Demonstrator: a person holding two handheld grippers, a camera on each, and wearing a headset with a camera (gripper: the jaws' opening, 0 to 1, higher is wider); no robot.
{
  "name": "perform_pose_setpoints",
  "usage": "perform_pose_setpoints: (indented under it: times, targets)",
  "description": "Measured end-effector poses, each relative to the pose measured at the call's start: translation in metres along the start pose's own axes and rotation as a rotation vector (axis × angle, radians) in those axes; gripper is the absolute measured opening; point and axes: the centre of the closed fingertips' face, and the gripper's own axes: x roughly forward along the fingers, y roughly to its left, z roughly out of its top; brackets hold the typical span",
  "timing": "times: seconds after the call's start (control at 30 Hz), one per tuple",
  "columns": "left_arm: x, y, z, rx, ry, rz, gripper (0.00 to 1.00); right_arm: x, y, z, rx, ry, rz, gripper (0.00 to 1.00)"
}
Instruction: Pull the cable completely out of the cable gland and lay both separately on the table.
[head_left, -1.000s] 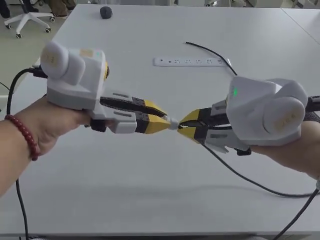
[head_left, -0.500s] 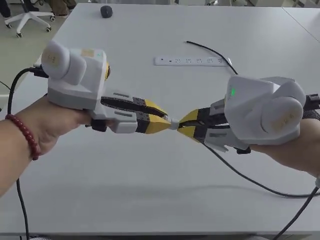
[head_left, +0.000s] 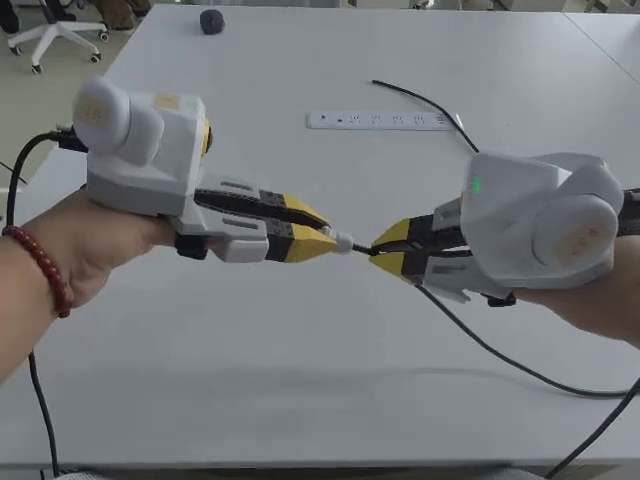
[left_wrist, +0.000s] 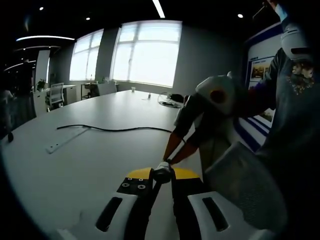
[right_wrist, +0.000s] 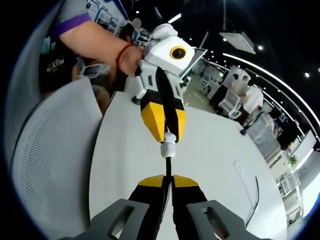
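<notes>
Gripping the gland at its tips, the left gripper was clamped shut; the right gripper was closed on the cable just beside it, both above the table. Extraction was in hand, the cable apparently not yet free. The next move called for drawing the grippers apart in line.

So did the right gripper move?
Yes. Against the power strip, the right gripper has shifted slightly right, away from the cable gland in the left gripper, baring more cable.
</notes>
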Motion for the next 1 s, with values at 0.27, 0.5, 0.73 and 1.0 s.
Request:
perform_pose_setpoints:
  times: [0.27,0.5,0.73,1.0]
  targets:
    - [-0.003,0.001,-0.002,0.019,0.007,0.003,0.15,-0.001,0.002,-0.015,0.002,0.033,0.002,0.0]
    - [-0.003,0.002,-0.003,0.017,0.007,0.003,0.15,-0.002,0.001,-0.021,0.003,0.048,-0.003,0.0]
    - [-0.006,0.007,-0.002,0.015,0.001,0.013,0.15,-0.003,-0.005,-0.034,0.02,0.075,-0.008,0.0]
    - [-0.006,0.013,-0.006,0.007,0.006,0.023,0.15,-0.003,-0.01,-0.056,0.029,0.122,-0.017,0.0]
